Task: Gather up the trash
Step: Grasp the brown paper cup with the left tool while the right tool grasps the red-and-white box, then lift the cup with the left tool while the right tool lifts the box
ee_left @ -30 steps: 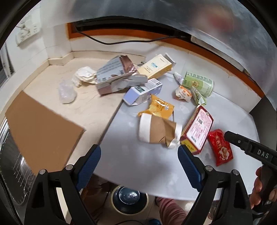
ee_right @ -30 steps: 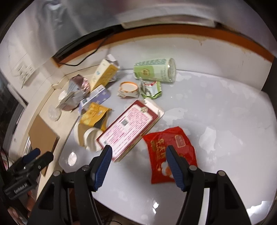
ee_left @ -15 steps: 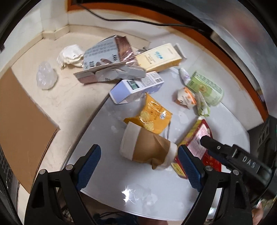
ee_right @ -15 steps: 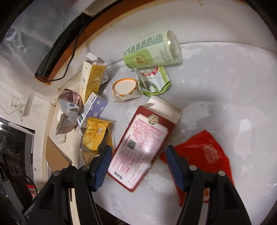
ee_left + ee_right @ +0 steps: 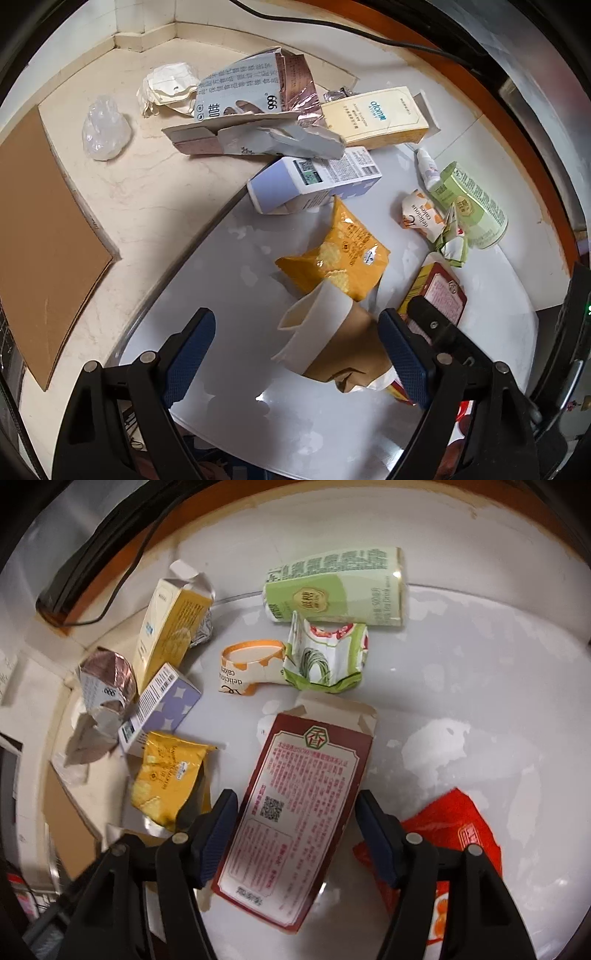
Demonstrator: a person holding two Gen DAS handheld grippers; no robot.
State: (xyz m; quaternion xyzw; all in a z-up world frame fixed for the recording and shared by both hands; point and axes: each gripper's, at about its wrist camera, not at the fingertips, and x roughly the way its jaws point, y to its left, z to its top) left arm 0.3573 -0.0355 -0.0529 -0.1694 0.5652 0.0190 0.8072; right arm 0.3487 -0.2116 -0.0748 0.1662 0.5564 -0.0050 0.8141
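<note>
Trash lies scattered on a white round table point(image 5: 229, 398). My left gripper point(image 5: 295, 350) is open, its fingers either side of a crushed brown paper cup point(image 5: 332, 332) with a white rim. My right gripper point(image 5: 295, 834) is open, its fingers straddling the near end of a flat red and pink box point(image 5: 299, 801), which also shows in the left wrist view point(image 5: 439, 291). A red snack wrapper point(image 5: 454, 834) lies to the right of that box. A yellow chip bag point(image 5: 340, 251) lies just beyond the cup.
Further back lie a lilac box point(image 5: 317, 181), a cream and yellow carton point(image 5: 376, 118), a torn grey 999 box point(image 5: 251, 107), a green drink can point(image 5: 336, 587), a crumpled green wrapper point(image 5: 325, 657) and an orange cake cup point(image 5: 251, 664). Brown cardboard point(image 5: 40, 236) lies on the left counter.
Both grippers have moved forward and down over the table. The left now has the paper cup between its fingers and the right has the red box between its fingers. Both stay open.
</note>
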